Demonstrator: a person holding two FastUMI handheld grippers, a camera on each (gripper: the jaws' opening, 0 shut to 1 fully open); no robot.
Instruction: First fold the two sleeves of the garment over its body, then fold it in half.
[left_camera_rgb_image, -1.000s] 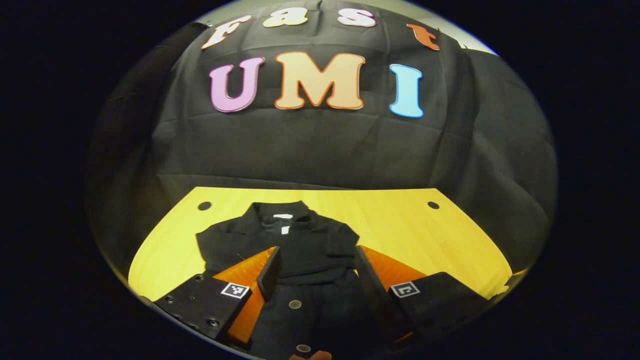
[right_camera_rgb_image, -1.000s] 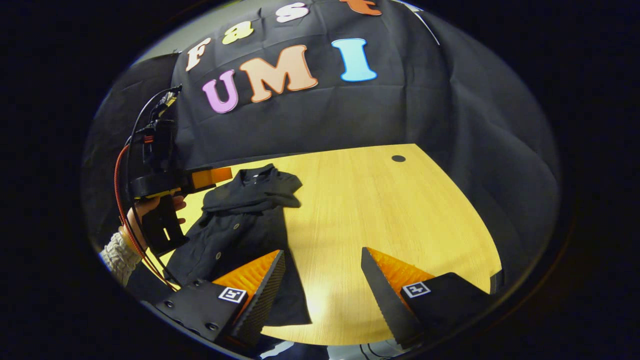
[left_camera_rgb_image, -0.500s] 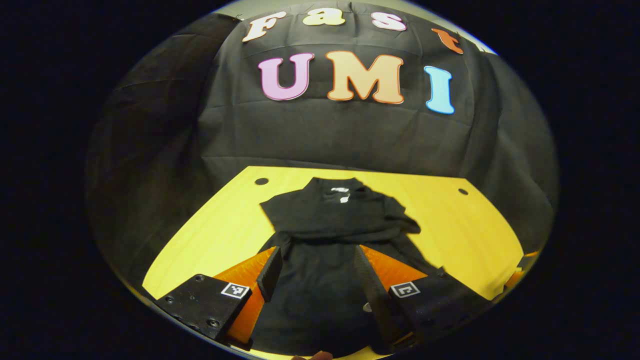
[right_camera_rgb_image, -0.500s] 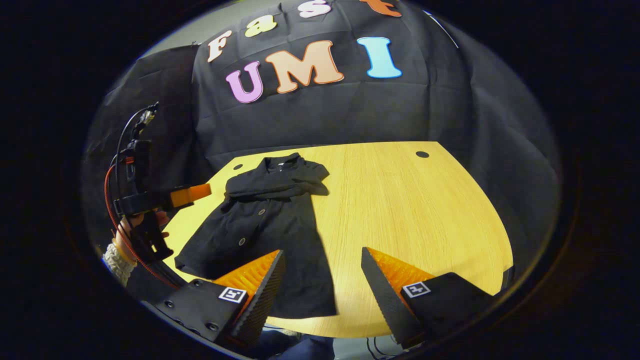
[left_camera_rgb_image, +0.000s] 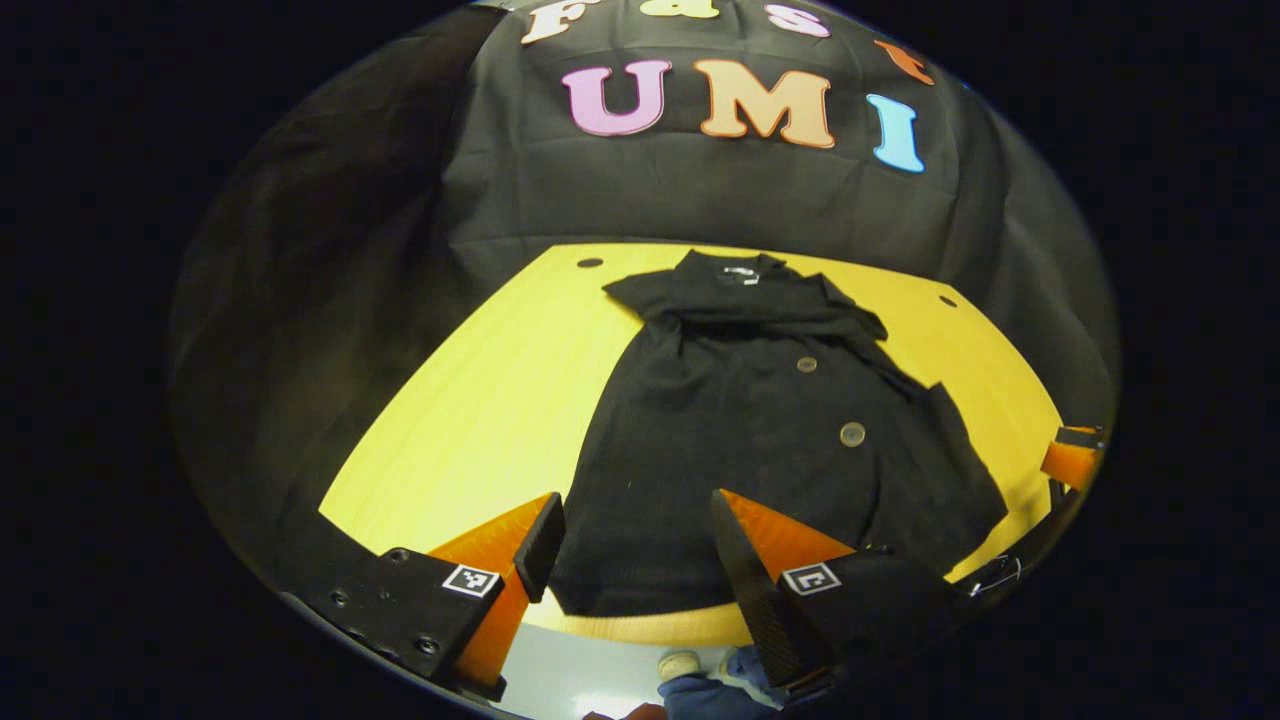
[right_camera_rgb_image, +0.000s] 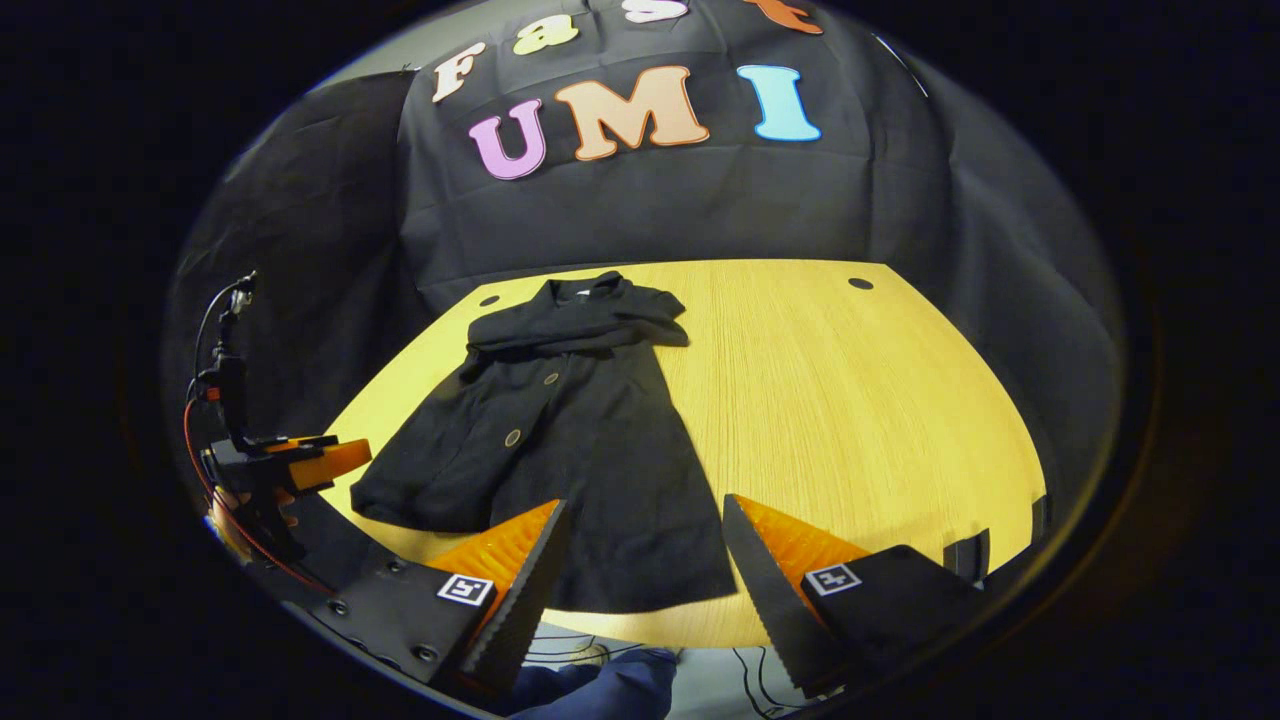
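Left gripper (left_camera_rgb_image: 632, 545), jaws apart and empty, held above the near hem of the black garment (left_camera_rgb_image: 760, 430), which lies flat on the yellow table (left_camera_rgb_image: 480, 400), sleeves folded over its chest. Right gripper (right_camera_rgb_image: 640, 555) likewise open and level. Uneven hem pinches would likely skew the half-fold.
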